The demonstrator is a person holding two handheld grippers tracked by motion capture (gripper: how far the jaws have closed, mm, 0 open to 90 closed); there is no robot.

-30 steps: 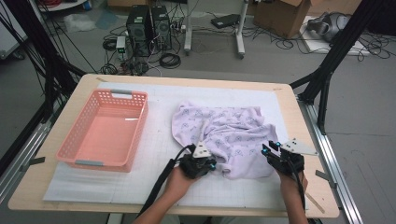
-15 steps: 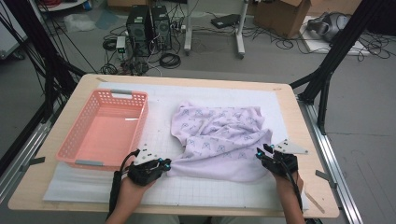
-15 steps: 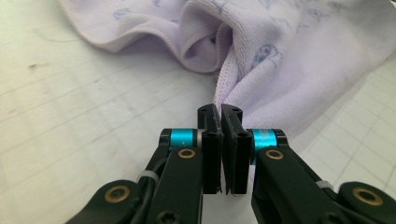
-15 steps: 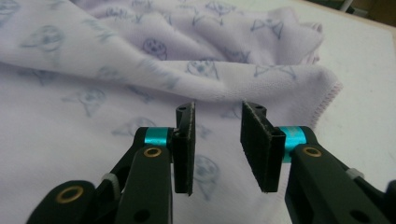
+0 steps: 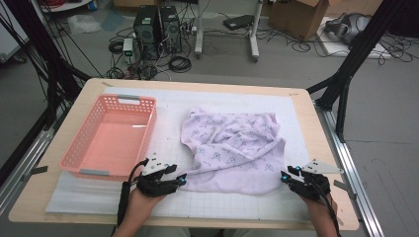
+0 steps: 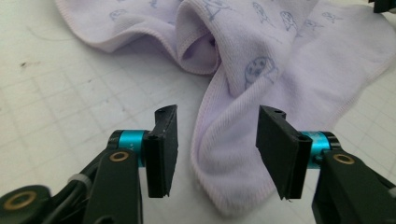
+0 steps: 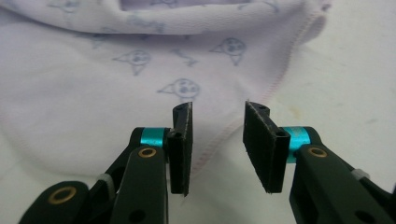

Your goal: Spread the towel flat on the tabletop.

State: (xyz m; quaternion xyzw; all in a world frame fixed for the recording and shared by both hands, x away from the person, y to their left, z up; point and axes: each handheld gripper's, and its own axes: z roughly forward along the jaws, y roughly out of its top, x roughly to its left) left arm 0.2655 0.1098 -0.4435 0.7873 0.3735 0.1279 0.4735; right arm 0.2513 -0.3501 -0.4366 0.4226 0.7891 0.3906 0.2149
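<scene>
High view: the lilac towel (image 5: pixel 232 148) lies rumpled on the table (image 5: pixel 306 212), soft and limp, best pinched at its stitched near corners, where the left hand-held gripper (image 5: pixel 180 178), jaws just opened, and the right hand-held gripper (image 5: pixel 285 176) both stand open.

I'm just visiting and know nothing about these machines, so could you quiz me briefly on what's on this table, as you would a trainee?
1. True or false: the lilac towel lies inside the pink basket.
2. Which tongs are at the towel's near corner on the basket side: A) left tongs, B) right tongs?
3. Fill in: in the left gripper view, the left tongs stand ____, a towel corner between them, unpinched.

Key:
1. False; it lies spread on the white mat beside the basket.
2. A.
3. Open; they have just been opening.
</scene>
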